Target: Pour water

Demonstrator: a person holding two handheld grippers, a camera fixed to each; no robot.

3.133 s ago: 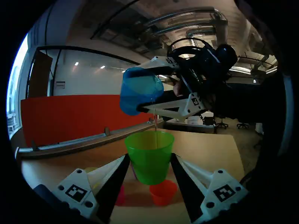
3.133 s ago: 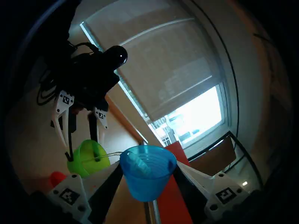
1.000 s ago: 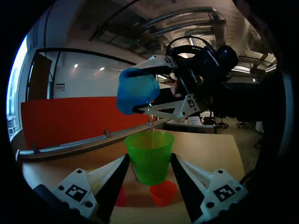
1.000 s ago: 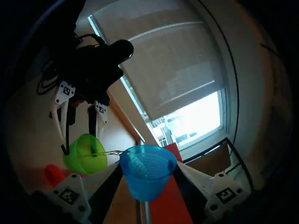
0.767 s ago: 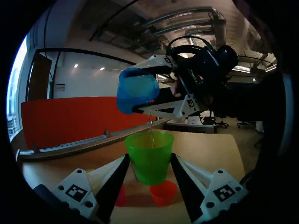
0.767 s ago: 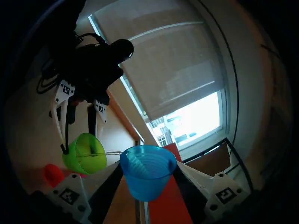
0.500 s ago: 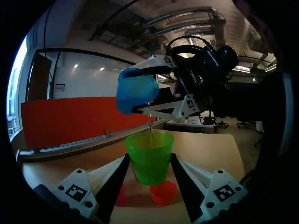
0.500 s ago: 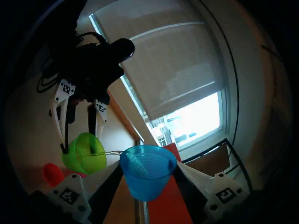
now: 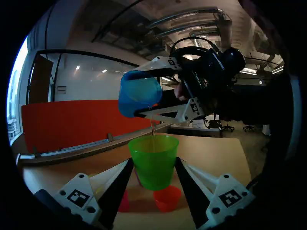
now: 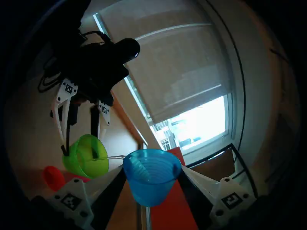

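Note:
My left gripper (image 9: 153, 170) is shut on a green cup (image 9: 154, 161), held upright above the table. Above it, the right gripper (image 9: 155, 90) holds a blue cup (image 9: 139, 92) tilted over, and a thin stream of water (image 9: 152, 128) falls from its lip into the green cup. In the right gripper view, my right gripper (image 10: 151, 184) is shut on the blue cup (image 10: 151, 180), tipped sideways. The stream (image 10: 113, 156) runs across to the green cup (image 10: 85, 155), held by the left gripper (image 10: 80, 143) at the left.
An orange cup (image 9: 167, 198) and a pink cup (image 9: 123, 201) stand on the wooden table (image 9: 215, 153) under the green cup. An orange-red partition (image 9: 76, 120) runs behind the table. In the right gripper view the orange cup (image 10: 53, 177) lies low left; a blind-covered window (image 10: 184, 92) lies beyond.
The blue cup has drifted slightly left and tilted a little more, and water keeps streaming into the green cup. The left gripper holds nearly still.

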